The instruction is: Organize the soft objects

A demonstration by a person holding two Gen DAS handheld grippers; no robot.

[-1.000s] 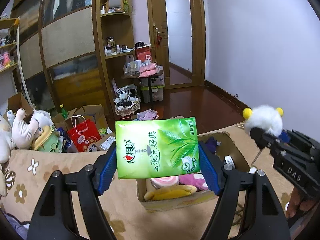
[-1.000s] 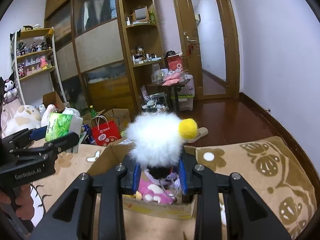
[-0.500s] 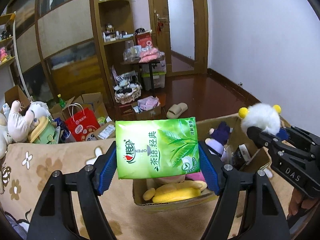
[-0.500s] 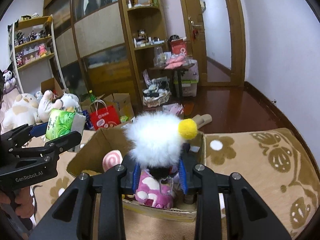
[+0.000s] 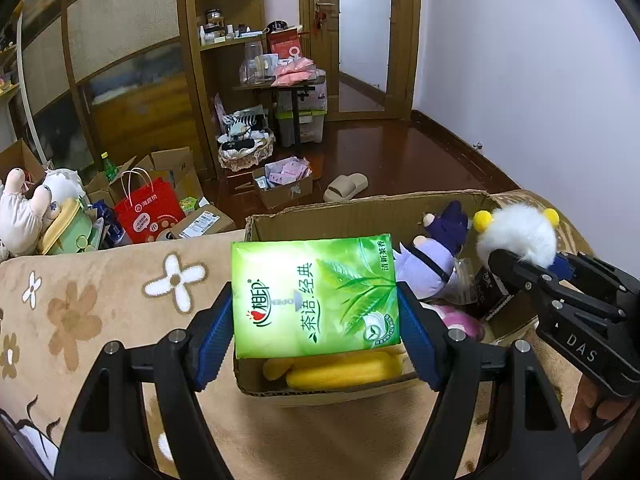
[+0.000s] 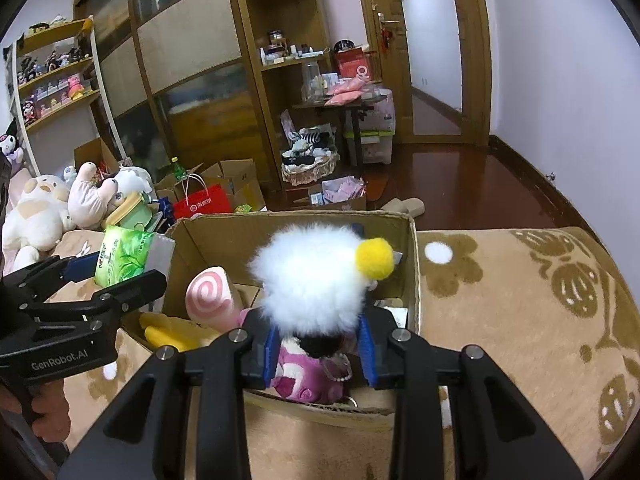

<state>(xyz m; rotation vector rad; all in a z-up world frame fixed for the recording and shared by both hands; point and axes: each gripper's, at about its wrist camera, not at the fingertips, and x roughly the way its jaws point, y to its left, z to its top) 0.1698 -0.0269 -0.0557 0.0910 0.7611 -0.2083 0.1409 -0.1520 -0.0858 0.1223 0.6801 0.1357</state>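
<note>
Over the box (image 5: 360, 208), we are holding a tissue pack (image 5: 314, 298) flat-sided in the left claw (image 5: 316, 328) and a fluffy toy (image 6: 312, 280) in the right claw (image 6: 320, 350), both seeming light, squashy and best pinched at mid-body.

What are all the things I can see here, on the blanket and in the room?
Tissue pack: one, green, clamped in the left gripper over the box's near left corner.
Fluffy toy: one, white with yellow pompoms, clamped in the right gripper above the box.
Cardboard box: one, brown, open, on the flowered blanket.
Toys in the box: purple doll, pink swirl plush, yellow plush, pink plush.
Blanket: one, tan with flowers.
Red bag: one, on the floor.
Slipper: one, beige, on the floor.
Left gripper: black, blue pads, shut.
Right gripper: black, blue pads, shut.
</note>
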